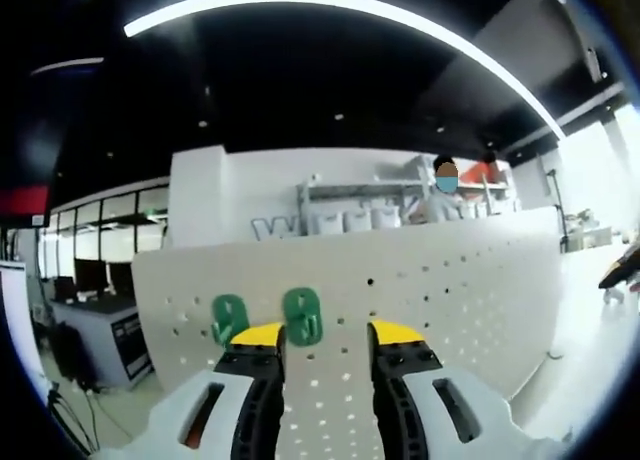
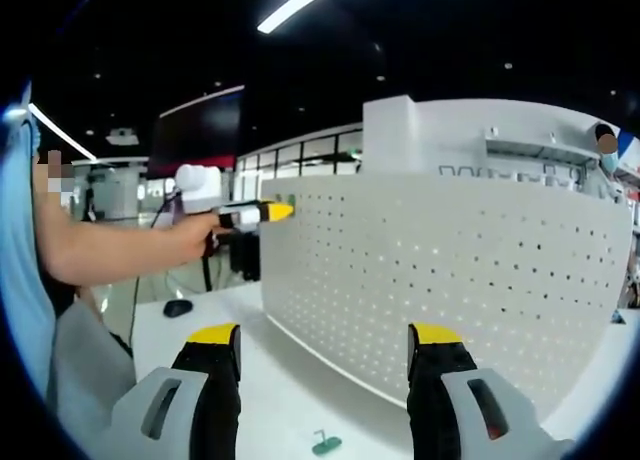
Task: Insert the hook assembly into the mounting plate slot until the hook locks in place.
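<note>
My left claw (image 1: 325, 338) hovers wide and empty at the pegboard (image 1: 450, 280) by two mounted green hooks (image 1: 302, 315), my right claw (image 2: 325, 340) gapes over the loose hook (image 2: 326, 443) on the worktop (image 2: 280, 380), so I'd pinch it squarely first.

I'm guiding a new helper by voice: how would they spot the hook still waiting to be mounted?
Find the white pegboard standing on the white table. In front of its base, between the right gripper's jaws, lies a small green hook. Unlike the two green hooks already on the board, it lies flat on the tabletop.
</note>
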